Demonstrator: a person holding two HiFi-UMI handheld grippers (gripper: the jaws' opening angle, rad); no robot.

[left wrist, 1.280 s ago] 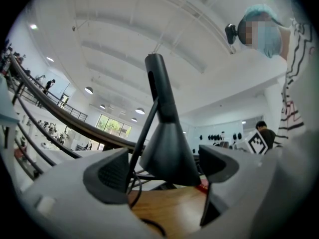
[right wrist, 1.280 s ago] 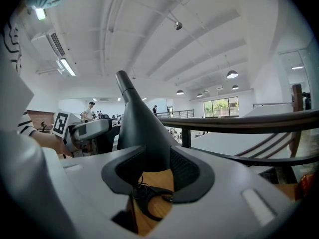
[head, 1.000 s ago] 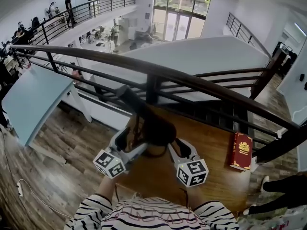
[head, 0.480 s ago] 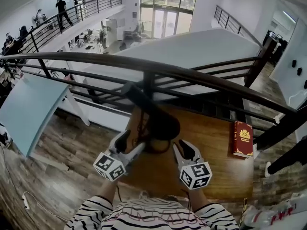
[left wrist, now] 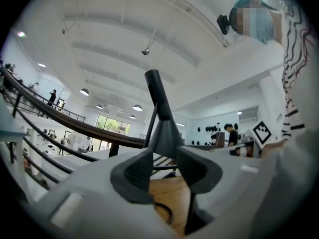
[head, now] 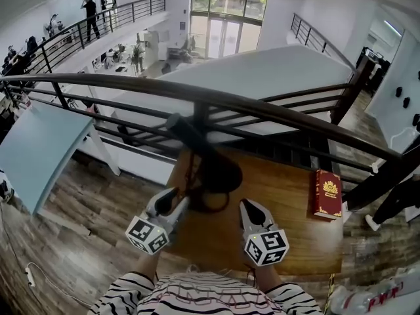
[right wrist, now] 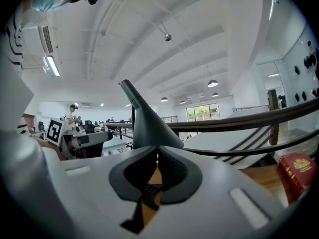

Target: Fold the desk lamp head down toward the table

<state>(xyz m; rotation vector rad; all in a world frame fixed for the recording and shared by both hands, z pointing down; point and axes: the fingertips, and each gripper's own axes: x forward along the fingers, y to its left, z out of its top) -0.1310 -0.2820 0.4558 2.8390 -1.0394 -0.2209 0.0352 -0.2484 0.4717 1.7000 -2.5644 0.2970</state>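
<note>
Desk lamp head [head: 220, 172]: a dark matte cone, narrow at the top and flaring downward, smooth-sided. Hangs from a thin straight lamp arm [head: 189, 135] that slants up toward the far left. Sits over the far-middle part of the wooden table [head: 295, 241], between and just beyond both grippers.

Warm brown wood with visible grain on the table top. On it, a dark cable [head: 202, 207] looped just on the near side of the head, and a red hardback book [head: 326, 193] with a gold emblem, lying flat near the right edge, well apart from the lamp. Behind the table, a dark rounded railing [head: 282, 113].

Left gripper [head: 172, 199]: pale grey shell with dark jaw faces, closing its jaws yet with a gap between them, pressed on nothing, the cone showing just past the tips. Right gripper [head: 250, 206]: clenched tight, nothing pinched.

Lower rim of the head hidden behind the jaws in both gripper views. Lamp base hard to make out. Contact between head and table: impossible to tell.
</note>
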